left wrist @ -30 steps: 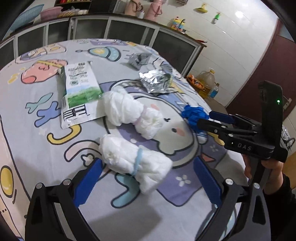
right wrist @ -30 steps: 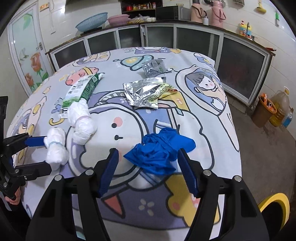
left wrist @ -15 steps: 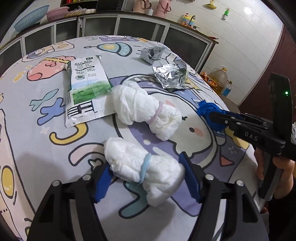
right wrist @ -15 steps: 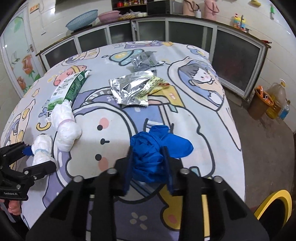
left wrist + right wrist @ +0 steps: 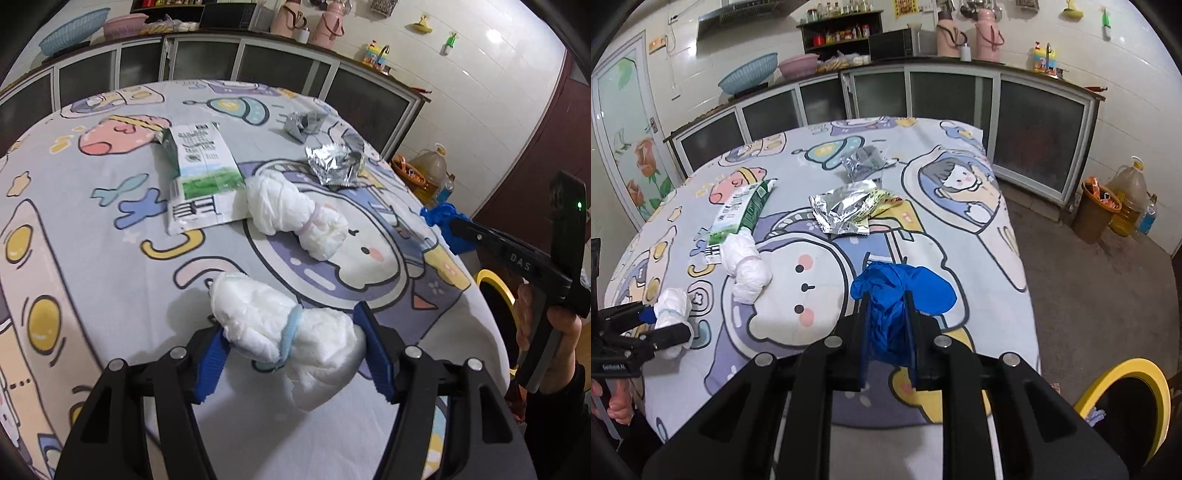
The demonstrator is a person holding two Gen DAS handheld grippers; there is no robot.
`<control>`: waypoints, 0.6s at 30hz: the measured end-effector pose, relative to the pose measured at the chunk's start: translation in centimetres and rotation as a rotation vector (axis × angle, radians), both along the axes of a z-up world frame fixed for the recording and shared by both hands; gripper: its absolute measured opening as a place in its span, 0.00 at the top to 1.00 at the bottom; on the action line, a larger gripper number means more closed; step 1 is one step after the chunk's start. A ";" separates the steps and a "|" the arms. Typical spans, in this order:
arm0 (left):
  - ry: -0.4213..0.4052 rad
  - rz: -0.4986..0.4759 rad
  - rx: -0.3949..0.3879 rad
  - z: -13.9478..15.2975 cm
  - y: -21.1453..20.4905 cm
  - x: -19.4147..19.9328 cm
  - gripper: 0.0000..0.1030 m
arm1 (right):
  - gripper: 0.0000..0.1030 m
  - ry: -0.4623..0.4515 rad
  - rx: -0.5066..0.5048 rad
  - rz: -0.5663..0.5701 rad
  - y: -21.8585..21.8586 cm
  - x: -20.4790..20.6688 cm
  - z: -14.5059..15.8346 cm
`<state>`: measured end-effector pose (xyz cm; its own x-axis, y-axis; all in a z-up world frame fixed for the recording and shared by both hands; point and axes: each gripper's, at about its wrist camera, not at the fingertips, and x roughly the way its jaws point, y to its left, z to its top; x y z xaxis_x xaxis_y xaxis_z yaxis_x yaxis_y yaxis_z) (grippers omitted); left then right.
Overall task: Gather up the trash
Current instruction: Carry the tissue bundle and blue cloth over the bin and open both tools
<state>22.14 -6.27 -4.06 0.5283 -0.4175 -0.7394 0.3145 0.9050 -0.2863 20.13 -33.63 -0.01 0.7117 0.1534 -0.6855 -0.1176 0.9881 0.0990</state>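
Cartoon-printed cloth covers the counter (image 5: 92, 258). Low in the frame, the left tongs (image 5: 291, 354) are closing, pads against a white banded bundle (image 5: 280, 332). Right tongs (image 5: 886, 325), nearly closed and squeezing tighter, pinch a blue glove (image 5: 901, 291).

Cartoon-print tablecloth (image 5: 967, 236) under scattered wrappers (image 5: 846, 210)

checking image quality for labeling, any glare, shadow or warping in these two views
Left wrist view: fisheye bends the cabinets, black corners, a glare spot on the wall tiles, soft shadow under the white bundle. Right wrist view: same warping, foil wrapper glints, everything sharp.
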 end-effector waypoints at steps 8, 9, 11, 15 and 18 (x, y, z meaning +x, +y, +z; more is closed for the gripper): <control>-0.040 -0.006 0.004 1.6 0.0 -1.2 0.40 | 0.85 -0.031 0.018 -0.022 -1.2 -2.5 1.2; -0.043 -0.011 0.004 1.7 -0.2 -1.4 0.40 | 0.85 -0.034 0.019 -0.026 -1.4 -2.7 1.3; -0.053 -0.024 0.010 2.0 -0.7 -1.6 0.40 | 0.85 -0.041 0.024 -0.035 -1.9 -3.3 1.5; -0.069 -0.058 0.006 2.6 -2.3 -2.1 0.40 | 0.85 -0.057 0.033 -0.066 -3.5 -5.0 2.0; -0.080 -0.097 0.000 3.1 -4.1 -2.4 0.40 | 0.85 -0.073 0.040 -0.107 -5.4 -6.6 2.4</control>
<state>19.77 -10.34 -0.95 0.5427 -0.4698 -0.6963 0.4225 0.8691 -0.2571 13.57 -39.02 2.40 0.7729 0.1001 -0.6266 -0.0202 0.9909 0.1334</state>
